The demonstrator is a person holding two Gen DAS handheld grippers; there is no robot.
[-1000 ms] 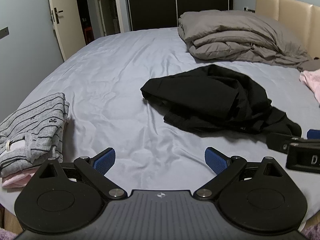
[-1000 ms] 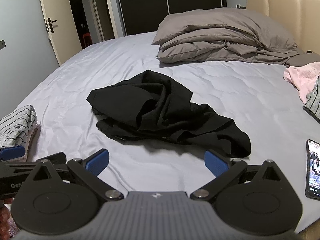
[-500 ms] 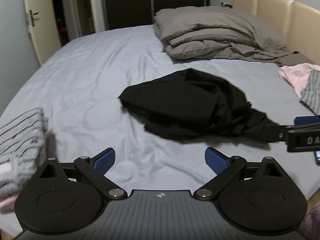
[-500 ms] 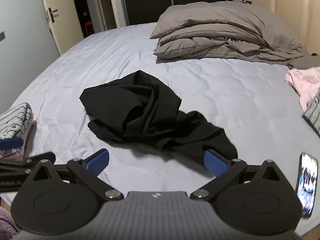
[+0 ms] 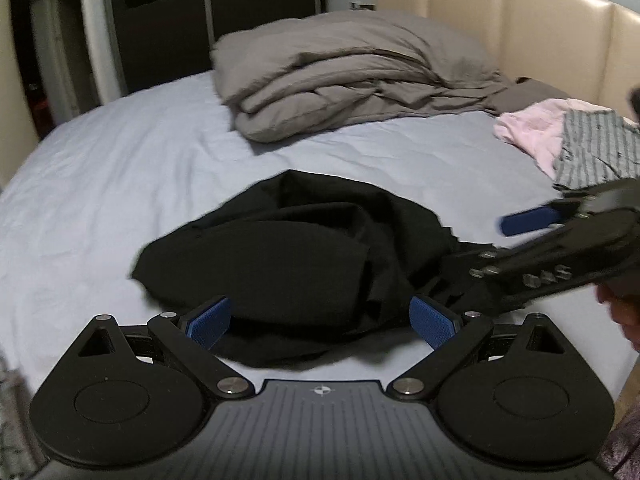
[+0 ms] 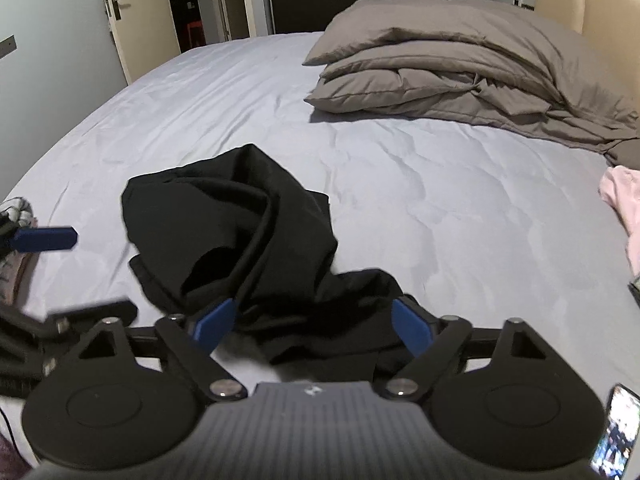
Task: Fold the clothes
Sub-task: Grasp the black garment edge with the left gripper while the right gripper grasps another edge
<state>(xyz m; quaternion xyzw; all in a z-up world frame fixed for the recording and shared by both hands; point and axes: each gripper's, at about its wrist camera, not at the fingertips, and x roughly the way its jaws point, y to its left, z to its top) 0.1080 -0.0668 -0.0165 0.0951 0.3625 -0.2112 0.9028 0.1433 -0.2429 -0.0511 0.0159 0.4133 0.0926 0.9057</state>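
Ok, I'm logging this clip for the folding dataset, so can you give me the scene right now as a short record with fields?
surface: bed with pale blue sheet
target garment: black garment, crumpled, unfolded, near front edge
left gripper: open, fingers either side of the garment's near edge
right gripper: closing, black cloth between its fingers, not yet pinched
background: folded grey duvet by beige headboard
other clothes: pink garment and grey striped garment
extra: phone, screen lit
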